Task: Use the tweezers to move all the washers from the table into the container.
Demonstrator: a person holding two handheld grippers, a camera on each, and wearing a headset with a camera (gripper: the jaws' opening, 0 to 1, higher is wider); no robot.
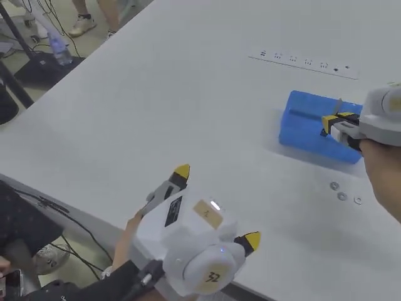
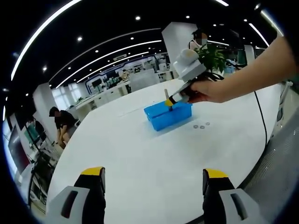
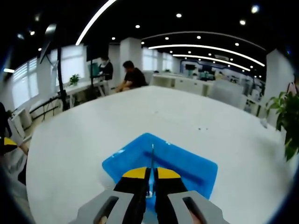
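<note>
While poised over container (image 1: 307, 128) at right, likely to drop, clamps tweezers (image 3: 152, 161) in right gripper (image 1: 330, 123); left gripper (image 2: 154, 172) agape, idle.

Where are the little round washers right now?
The three washers lie on the white table at the lower right of the head view, just beside the blue container, below the right gripper that holds the tweezers.

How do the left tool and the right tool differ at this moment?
The left tool has its jaws wide apart and empty; the right tool is shut on the tweezers. The left tool hangs by the near edge of the table, far from the work; the right tool is over the blue container, near three washers. Both have yellow-tipped jaws.
</note>
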